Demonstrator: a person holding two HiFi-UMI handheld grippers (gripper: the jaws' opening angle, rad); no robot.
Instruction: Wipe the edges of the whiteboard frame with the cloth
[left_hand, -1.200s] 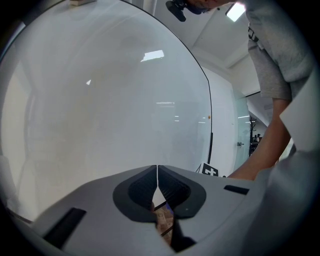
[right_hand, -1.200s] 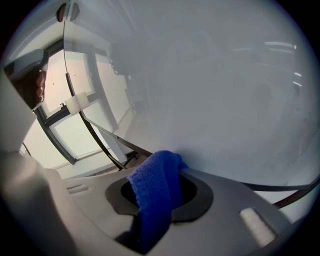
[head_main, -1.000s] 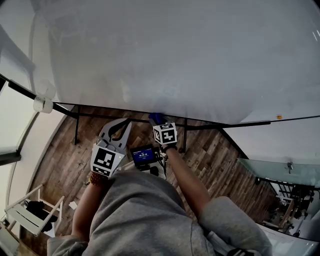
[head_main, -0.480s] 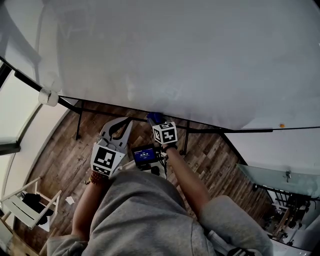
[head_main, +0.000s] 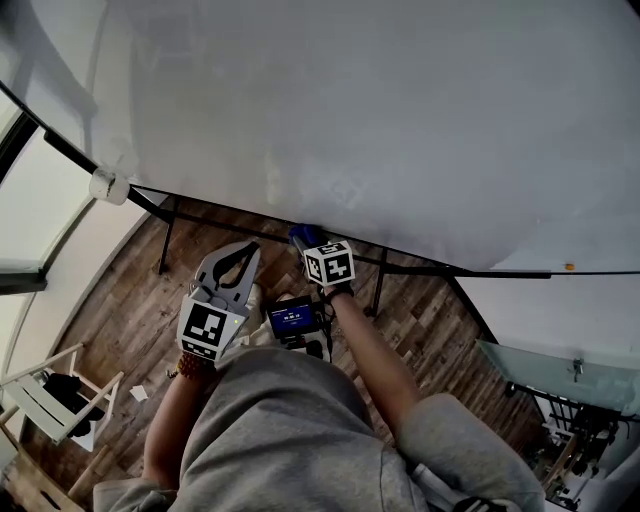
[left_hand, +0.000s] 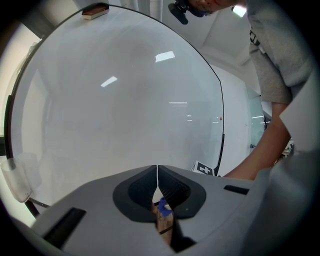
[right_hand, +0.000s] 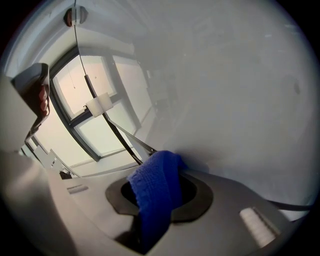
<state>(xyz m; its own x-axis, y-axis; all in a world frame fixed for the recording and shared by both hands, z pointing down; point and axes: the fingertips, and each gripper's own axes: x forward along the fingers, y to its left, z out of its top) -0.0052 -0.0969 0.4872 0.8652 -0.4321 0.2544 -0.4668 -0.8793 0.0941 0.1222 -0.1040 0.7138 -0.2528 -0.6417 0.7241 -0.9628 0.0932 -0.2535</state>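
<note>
Head view: the right hand-held gripper (head_main: 306, 241) pinches the blue cloth (head_main: 298, 235) against the lower edge of the whiteboard frame (head_main: 60, 142). Open frame edge runs to both sides of it. The left hand-held gripper (head_main: 243, 252) hangs just below the board, jaws pressed together on nothing. Compared with 1 s ago, the cloth sits slightly nearer the white corner clip (head_main: 108, 186). Wooden floor (head_main: 120, 300) lies beneath.
</note>
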